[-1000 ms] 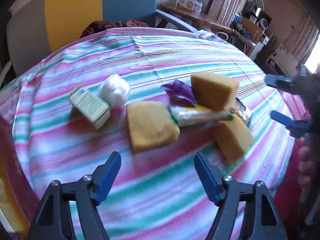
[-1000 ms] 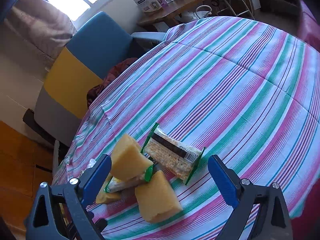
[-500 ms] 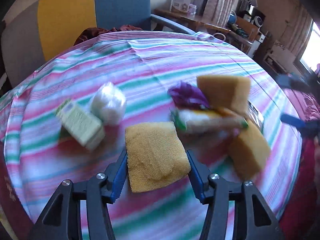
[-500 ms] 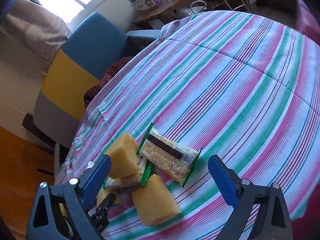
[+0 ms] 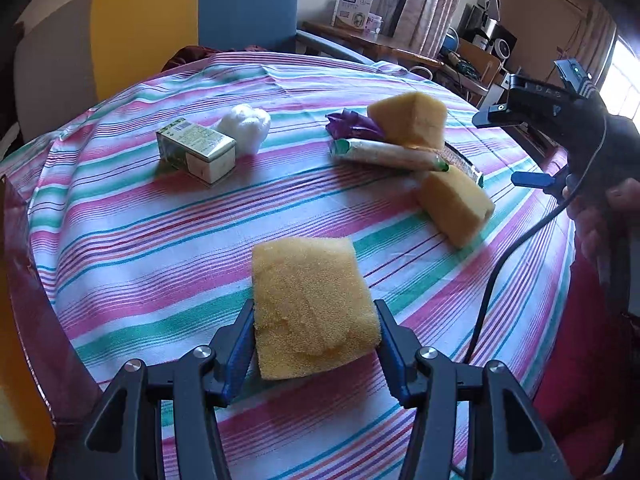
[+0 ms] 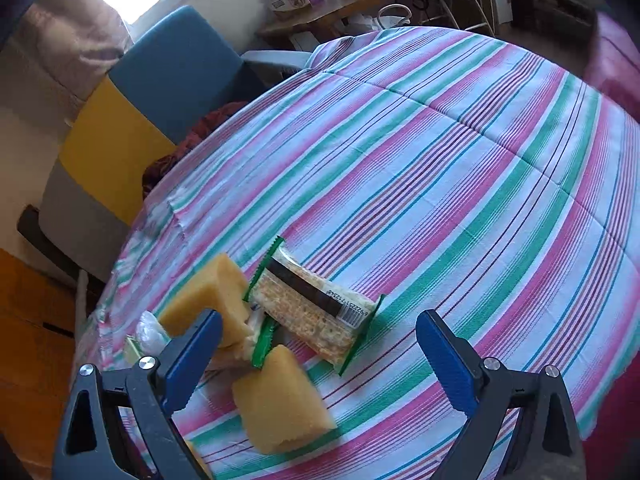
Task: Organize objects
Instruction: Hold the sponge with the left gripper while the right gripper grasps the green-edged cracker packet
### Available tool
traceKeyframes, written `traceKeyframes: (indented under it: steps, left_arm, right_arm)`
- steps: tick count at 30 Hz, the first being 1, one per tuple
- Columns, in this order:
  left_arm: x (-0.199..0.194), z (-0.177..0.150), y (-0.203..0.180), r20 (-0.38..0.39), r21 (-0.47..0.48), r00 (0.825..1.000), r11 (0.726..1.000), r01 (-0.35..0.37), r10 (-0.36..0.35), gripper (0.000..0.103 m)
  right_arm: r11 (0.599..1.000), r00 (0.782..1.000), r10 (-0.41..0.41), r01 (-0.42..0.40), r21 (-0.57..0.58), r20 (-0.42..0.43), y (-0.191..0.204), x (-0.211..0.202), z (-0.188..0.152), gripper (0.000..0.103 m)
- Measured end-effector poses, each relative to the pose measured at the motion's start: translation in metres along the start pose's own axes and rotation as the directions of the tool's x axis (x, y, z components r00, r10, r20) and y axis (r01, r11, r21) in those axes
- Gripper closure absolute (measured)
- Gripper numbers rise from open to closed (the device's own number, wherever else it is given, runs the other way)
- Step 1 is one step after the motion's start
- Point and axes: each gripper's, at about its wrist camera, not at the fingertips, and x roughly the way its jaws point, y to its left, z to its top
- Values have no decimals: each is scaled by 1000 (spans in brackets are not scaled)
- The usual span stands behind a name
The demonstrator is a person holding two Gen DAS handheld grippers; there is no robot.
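Left wrist view: our left gripper (image 5: 314, 332) pinches a flat yellow sponge (image 5: 312, 306) above the striped tablecloth (image 5: 160, 240). At 11 o'clock lies a green box (image 5: 196, 152) touching a white wad (image 5: 246, 126). Our right gripper (image 6: 316, 356) hangs spread wide over a second sponge (image 6: 280, 404), with a cracker packet (image 6: 316, 308) at 12 o'clock.
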Motion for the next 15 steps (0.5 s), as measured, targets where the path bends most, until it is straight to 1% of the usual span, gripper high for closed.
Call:
traceKeyframes:
  steps: [4,7,10,11,15]
  left_arm:
    - [2,-1,2,5,-12,1000,1000,11,-11,47]
    - [1,-4,4,18,-13,1000,1000,21,-21,47]
    - [0,-5,6,21,-27,999,999,33,-32,47]
    - [0,-5,6,21,-29,999,999,35,-34,47]
    - [-1,-6,8,25,-33,999,999,40,-39,47]
  right_arm:
    - [994,996,-94,93,-61,-8,4,9,-1,5]
    - [979,987,-161,162,-123,16,10,14,-1,5]
    - [950,973,-225,229,-213,44,20,19,-4,5]
    - [933,967,-249,255,-253,56,25,22,-6,5]
    - [878,945,-314,326,-349,92,37,31,-12,5]
